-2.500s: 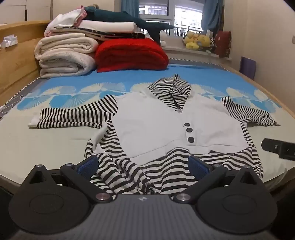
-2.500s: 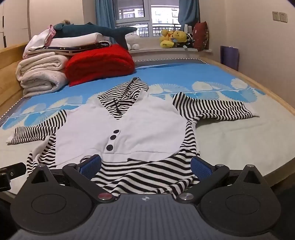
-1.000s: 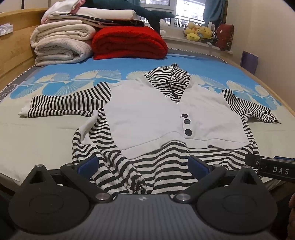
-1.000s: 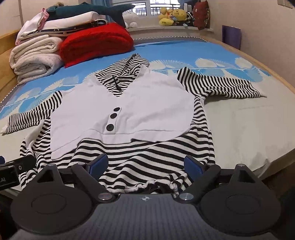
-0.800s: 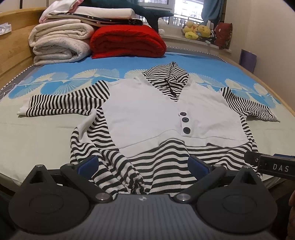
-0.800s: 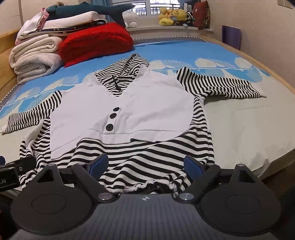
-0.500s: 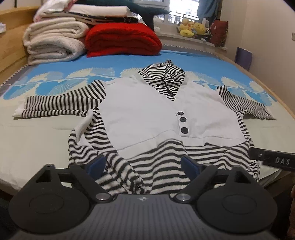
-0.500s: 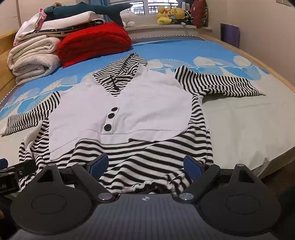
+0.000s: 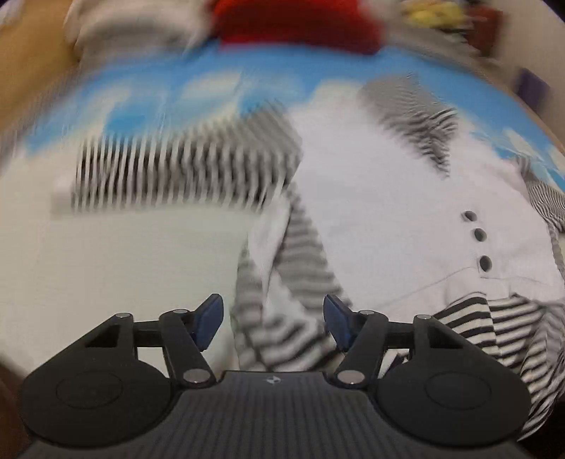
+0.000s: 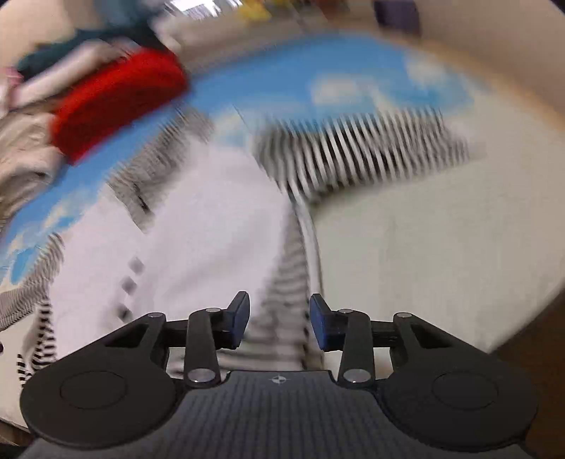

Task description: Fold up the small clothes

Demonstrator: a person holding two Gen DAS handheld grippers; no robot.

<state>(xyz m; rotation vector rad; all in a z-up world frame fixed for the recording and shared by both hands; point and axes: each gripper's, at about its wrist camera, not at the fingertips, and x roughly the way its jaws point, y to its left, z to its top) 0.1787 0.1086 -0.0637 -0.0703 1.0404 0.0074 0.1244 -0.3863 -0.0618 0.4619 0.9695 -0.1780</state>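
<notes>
A small hooded top, white in front with black-and-white striped sleeves and hem [image 9: 388,197], lies flat on the bed; both views are blurred. My left gripper [image 9: 273,321] hovers low over the top's left striped side, its jaws closing, with bunched striped cloth between the blue pads [image 9: 210,319] but a gap still showing. The left sleeve [image 9: 176,169] stretches out beyond it. My right gripper [image 10: 279,321] is over the striped right side seam of the top [image 10: 197,226], jaws closing, cloth between them and not pinched. The right sleeve [image 10: 363,151] spreads ahead.
The pale sheet [image 9: 123,254] with blue pattern covers the bed. A red folded blanket [image 9: 296,24] and pale rolled bedding [image 10: 21,159] are stacked at the head end. The bed's wooden edge [image 10: 522,339] drops off at the lower right.
Both grippers have swept outward and forward, from the hem to the top's two sides, and tilted further down. Their jaws have narrowed, the right more than the left. The views are now smeared.
</notes>
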